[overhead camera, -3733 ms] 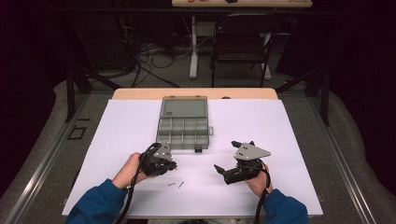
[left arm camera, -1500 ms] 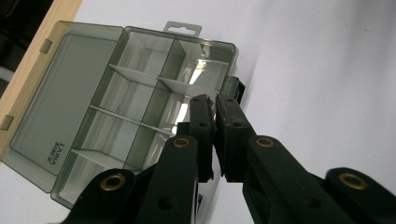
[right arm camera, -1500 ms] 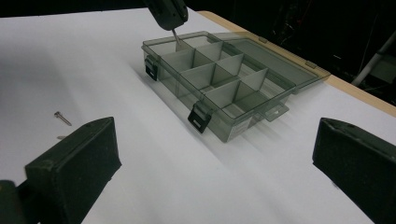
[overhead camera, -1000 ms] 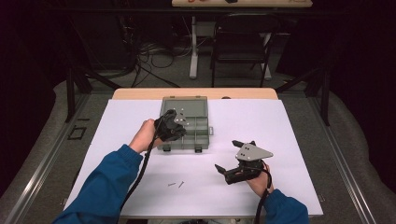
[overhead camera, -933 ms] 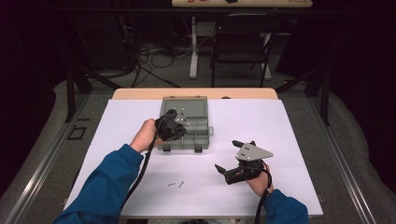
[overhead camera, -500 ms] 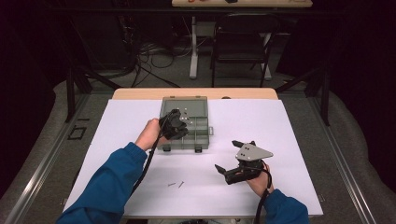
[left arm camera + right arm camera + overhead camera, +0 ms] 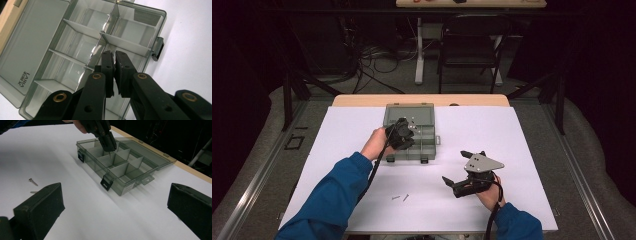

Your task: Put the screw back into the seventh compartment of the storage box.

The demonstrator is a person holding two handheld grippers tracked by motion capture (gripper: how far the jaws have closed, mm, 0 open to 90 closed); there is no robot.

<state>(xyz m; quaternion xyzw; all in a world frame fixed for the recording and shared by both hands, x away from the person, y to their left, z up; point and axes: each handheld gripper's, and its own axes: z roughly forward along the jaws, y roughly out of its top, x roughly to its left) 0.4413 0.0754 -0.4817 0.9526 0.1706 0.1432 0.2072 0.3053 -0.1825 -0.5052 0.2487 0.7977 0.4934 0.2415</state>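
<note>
A clear grey compartment box (image 7: pixel 428 134) lies open on the white sheet, its lid folded back. My left gripper (image 7: pixel 411 131) hovers over the box's middle compartments (image 7: pixel 130 45), jaws pressed together. In the right gripper view, a thin screw (image 7: pixel 110 154) hangs point-down from the left gripper (image 7: pixel 111 147) above a compartment. My right gripper (image 7: pixel 453 166) rests low at the front right of the box, open, with nothing between its pads (image 7: pixel 47 202). Two loose screws (image 7: pixel 395 197) lie on the sheet near the front edge.
The box (image 7: pixel 125 173) has black latches on its near wall. The loose screws (image 7: pixel 32 181) lie left of the right gripper's jaws. A wooden table edge (image 7: pixel 422 100) runs behind the box; chairs, cables and stands lie beyond.
My left gripper went from the front of the sheet by the loose screws up to the box, then drifted slightly right over its compartments. The right gripper stayed put.
</note>
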